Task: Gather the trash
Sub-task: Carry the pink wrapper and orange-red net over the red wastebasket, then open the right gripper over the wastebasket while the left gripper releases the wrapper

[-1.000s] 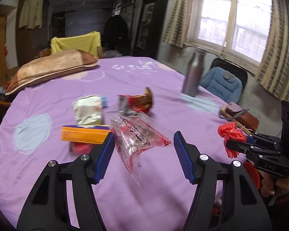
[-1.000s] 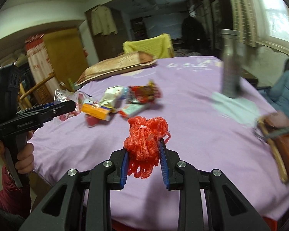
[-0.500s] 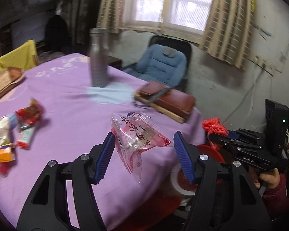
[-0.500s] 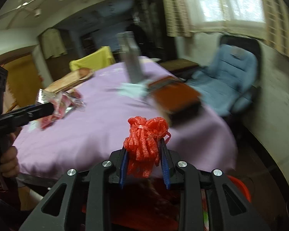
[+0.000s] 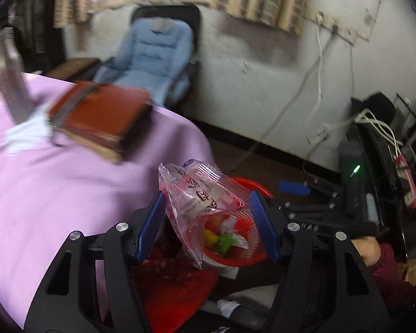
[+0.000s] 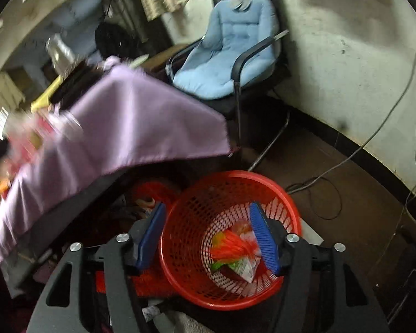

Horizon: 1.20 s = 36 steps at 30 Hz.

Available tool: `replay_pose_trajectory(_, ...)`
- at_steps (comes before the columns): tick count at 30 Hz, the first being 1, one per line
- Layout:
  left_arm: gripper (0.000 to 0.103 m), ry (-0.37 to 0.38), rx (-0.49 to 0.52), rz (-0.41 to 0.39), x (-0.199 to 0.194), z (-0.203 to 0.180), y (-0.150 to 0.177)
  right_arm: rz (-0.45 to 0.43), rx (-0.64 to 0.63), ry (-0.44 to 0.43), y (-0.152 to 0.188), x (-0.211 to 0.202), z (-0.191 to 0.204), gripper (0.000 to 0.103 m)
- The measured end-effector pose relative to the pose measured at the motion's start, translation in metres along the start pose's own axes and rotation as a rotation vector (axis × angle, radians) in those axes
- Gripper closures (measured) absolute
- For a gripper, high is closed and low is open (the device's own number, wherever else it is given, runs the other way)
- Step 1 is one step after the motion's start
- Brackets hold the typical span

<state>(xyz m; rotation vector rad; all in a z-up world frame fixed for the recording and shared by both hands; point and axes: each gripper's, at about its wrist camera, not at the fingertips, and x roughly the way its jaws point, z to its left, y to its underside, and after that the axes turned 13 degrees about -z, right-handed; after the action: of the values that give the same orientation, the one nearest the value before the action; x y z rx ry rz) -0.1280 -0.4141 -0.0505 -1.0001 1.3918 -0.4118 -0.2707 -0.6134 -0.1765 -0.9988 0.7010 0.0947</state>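
Note:
My left gripper [image 5: 206, 204] is shut on a clear plastic wrapper [image 5: 191, 186] with red print, which hangs crumpled between the blue pads just above the red mesh basket [image 5: 249, 259] on the floor. In the right wrist view my right gripper [image 6: 207, 208] hovers over the same basket [image 6: 235, 174]; its jaws are opening with nothing between them. The red mesh bundle [image 6: 230, 245] shows as a blur inside the basket, on top of other wrappers [image 6: 242, 267]. A hand in a dark red sleeve [image 5: 385, 266] holds the right gripper.
The purple-clothed table [image 5: 41, 194] stands left of the basket, its corner [image 6: 208, 127] overhanging close by. On it lie a brown case [image 5: 97, 116] and a metal bottle [image 5: 9, 75]. A blue-cushioned chair [image 6: 230, 55] stands behind. Cables [image 6: 319, 188] run over the floor at right.
Both grippers swung from the tabletop to the right and down over the basket. The right jaws opened and the red mesh bundle dropped out. The left still grips the wrapper.

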Motion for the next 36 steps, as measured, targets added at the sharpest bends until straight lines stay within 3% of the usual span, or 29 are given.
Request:
replay_pose_trajectory(6,0.040,0.059,0.073,0.104,0.054,-0.033,0.007,-0.102,0.077,0.048,-0.010,-0.019,-0.029,0.031)
replay_pose_trajectory(11,0.018,0.024,0.119,0.090,0.061,-0.044,0.004,-0.124,0.128,0.047,-0.013,-0.027,-0.045,0.031)
replay_pose_trajectory(22,0.013,-0.086,0.045,0.004,0.015,0.000,-0.006,-0.120,0.083,-0.016,-0.019,-0.033,-0.016,0.031)
replay_pose_trajectory(36,0.008,-0.204,-0.042,-0.156,-0.075,0.047,0.001,-0.183,-0.117,-0.091,-0.043,-0.067,0.082,0.017)
